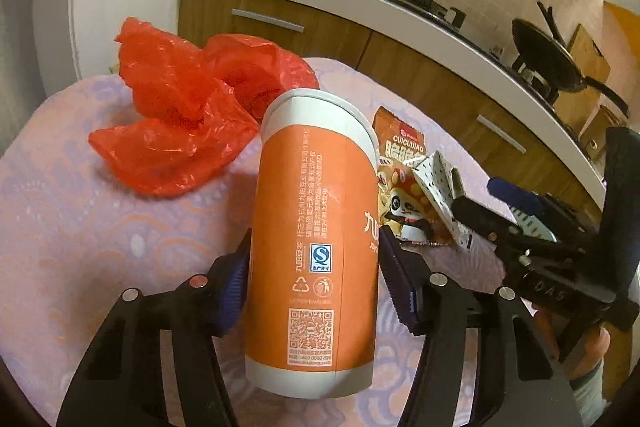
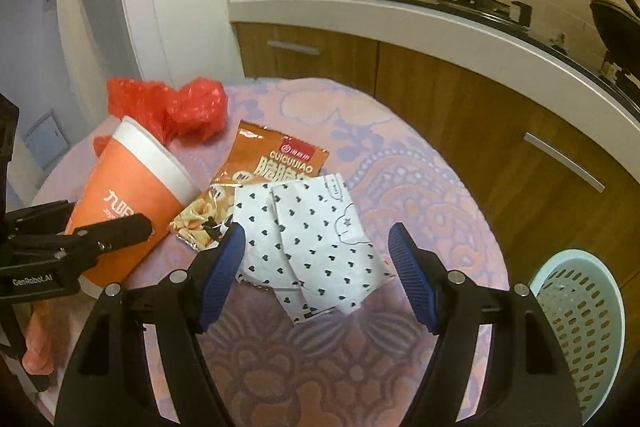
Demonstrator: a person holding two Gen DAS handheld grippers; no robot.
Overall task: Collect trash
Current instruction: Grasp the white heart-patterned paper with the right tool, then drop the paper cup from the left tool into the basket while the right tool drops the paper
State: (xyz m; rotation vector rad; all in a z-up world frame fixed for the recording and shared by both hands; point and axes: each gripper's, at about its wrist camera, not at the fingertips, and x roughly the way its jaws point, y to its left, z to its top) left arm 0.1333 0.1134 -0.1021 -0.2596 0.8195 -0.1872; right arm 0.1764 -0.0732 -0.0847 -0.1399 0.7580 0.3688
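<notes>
Between our left gripper's (image 1: 314,291) blue ribbed pads (image 1: 402,291) lies the tall orange-and-white paper cup (image 1: 316,239), tipped on its side on the round table with its pink-and-lilac patterned cloth (image 1: 80,211); both pads sit against the cup's walls, so we read it as clamped. Largest of the loose items is the crumpled red plastic bag (image 1: 180,115), resting on the cloth beyond the cup's rim. Next comes the white paper wrapper with small black hearts (image 2: 320,247), lying flat and overlapping the orange snack packet with a panda figure (image 2: 260,167). Our right gripper (image 2: 316,267) hovers with its jaws spread wide on either side of the heart-printed wrapper, holding nothing; whether its pads touch the paper we cannot tell. Beside the table's right edge stands a pale green perforated plastic basket (image 2: 580,311), below the tabletop.
</notes>
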